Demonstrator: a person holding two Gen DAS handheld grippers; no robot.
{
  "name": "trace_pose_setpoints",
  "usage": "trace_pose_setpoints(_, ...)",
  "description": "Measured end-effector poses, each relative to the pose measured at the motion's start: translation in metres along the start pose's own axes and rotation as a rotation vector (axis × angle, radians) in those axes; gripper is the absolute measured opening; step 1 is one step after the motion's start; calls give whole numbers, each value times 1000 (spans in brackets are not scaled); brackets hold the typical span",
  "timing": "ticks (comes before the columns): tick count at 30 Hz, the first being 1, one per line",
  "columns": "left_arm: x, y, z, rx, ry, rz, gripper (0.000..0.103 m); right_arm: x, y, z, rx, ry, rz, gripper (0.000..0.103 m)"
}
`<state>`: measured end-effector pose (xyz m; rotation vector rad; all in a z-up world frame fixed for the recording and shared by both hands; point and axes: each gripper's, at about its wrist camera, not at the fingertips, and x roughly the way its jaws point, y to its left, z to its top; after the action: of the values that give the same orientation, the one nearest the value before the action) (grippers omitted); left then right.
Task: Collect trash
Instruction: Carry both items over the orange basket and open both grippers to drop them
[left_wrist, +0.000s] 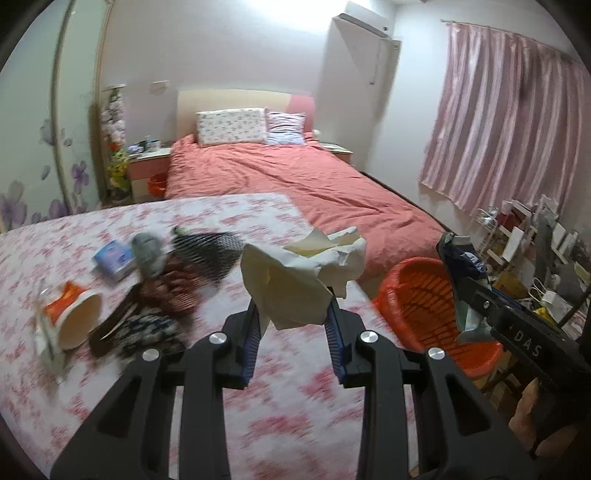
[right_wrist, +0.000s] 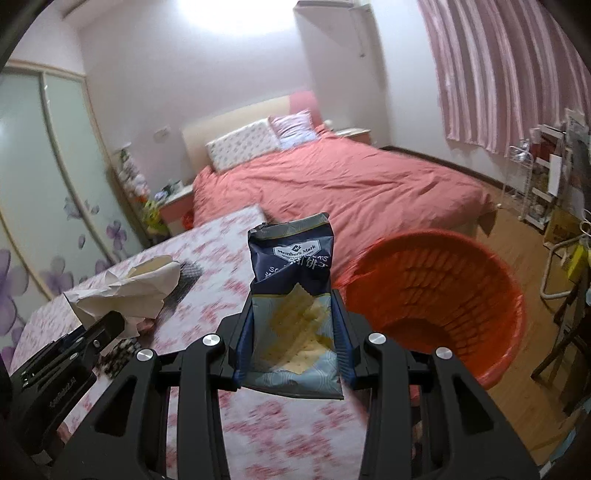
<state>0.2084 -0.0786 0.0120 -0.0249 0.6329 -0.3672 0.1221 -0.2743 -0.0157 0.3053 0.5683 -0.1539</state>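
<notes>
Beside the orange basket (right_wrist: 436, 295), right tool (right_wrist: 293, 321) grips "Member's Mark" wrapper (right_wrist: 291, 280) (crackers pictured).

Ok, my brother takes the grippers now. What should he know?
Left gripper: jaws shut on crumpled paper, above the table.
Right gripper: jaws shut on a cracker bag, beside the orange bin.
Done: both pieces are picked up.
Left: neither is in the bin yet, so drop both in. Then the paper cup and the blue pack on the table look like trash too.
</notes>
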Motion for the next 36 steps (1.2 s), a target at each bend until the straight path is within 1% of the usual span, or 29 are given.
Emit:
trace_pose_setpoints(5,23,-49,14,51,3,-96,32,5,-46,12,89,-41,-53,38)
trace_pose_setpoints(11,71,-111,21,105,55,-203,32,21,-91,19,167,-53,-99,38)
trace_pose_setpoints(16,112,-150,19,135,108,-262,32,28,-116,22,216,-59,-114,38)
trace_pose_setpoints(18,130,-160,15,153,135,-275,35,37,-128,22,241,-53,-110,41)
trace_pose_setpoints(19,139,-164,12,160,151,-274,37,41,-132,21,248,-48,-107,43)
trace_pose_setpoints(20,145,-166,10,165,167,-272,47,42,-135,22,253,-46,-105,44)
trace_pose_setpoints(21,153,-169,6,168,183,-265,52,44,-137,21,260,-44,-106,48)
trace_pose_setpoints(22,159,-169,3,170,197,-252,53,49,-139,19,269,-36,-107,51)
trace_pose_setpoints(25,169,-159,-4,163,229,-227,54,56,-142,11,293,-8,-108,52)
trace_pose_setpoints(26,167,-153,-5,158,230,-218,56,54,-144,14,295,-7,-108,53)
trace_pose_setpoints(28,165,-141,-5,149,225,-190,59,49,-142,12,293,-8,-117,58)
trace_pose_setpoints(30,157,-130,-5,147,209,-156,66,43,-138,13,281,-11,-123,60)
trace_pose_setpoints(31,150,-124,-5,150,194,-130,68,38,-130,12,265,-15,-131,63)
trace_pose_setpoints(33,135,-111,-6,155,162,-82,79,35,-125,18,241,-23,-143,67)
trace_pose_setpoints(34,126,-103,-7,159,143,-52,81,31,-115,19,219,-30,-149,70)
trace_pose_setpoints(36,108,-88,-11,168,115,0,86,28,-105,20,193,-32,-149,72)
